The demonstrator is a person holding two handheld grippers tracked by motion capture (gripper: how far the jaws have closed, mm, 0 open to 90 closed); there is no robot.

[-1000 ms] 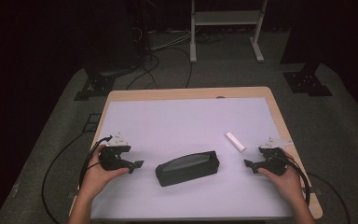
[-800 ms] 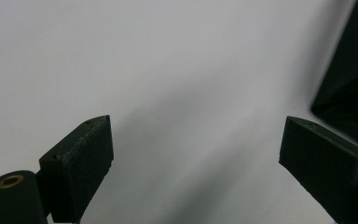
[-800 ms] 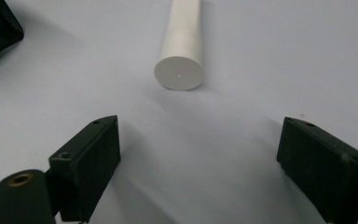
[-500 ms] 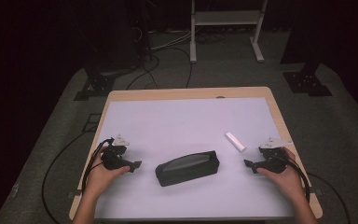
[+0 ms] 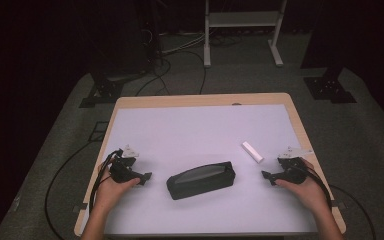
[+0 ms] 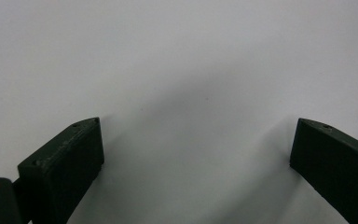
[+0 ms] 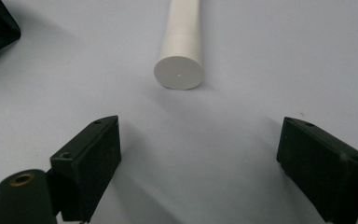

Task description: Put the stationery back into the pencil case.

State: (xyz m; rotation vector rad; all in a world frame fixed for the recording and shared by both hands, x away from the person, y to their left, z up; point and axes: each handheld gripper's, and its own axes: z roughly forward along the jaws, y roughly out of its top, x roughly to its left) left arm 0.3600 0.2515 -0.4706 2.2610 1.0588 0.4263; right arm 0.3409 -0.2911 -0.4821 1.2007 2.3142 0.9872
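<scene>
Fingers of the right gripper [image 7: 200,154] are spread wide and empty, and the white cylinder [image 7: 182,44] is seen dead ahead between them, its flat round end turned toward the camera. Its long axis is run away from the fingers, almost in line with the gripper's own reach, so the rod is met end-on rather than across. A gap of bare bench [image 7: 270,56] is left between the fingertips and that end face; nothing is touched yet.

From the high view the same picture is confirmed: the right gripper [image 5: 275,176] is held low near the bench's right edge, and the white cylinder [image 5: 252,151] is laid just beyond and slightly inward of it, slanted on the pale surface.

Fingers of the left gripper [image 6: 196,154] are likewise parted, with nothing but plain bench [image 6: 177,56] before them. That left gripper [image 5: 139,177] is kept near the left side, well apart from the cylinder, with the black pouch [image 5: 201,179] lying between the two hands.

So the right hand is judged the nearer by far. A short push forward is likely called for, and since the rod is lined up lengthwise, a turn of the wrist may be needed for the fingers to close across its width.
</scene>
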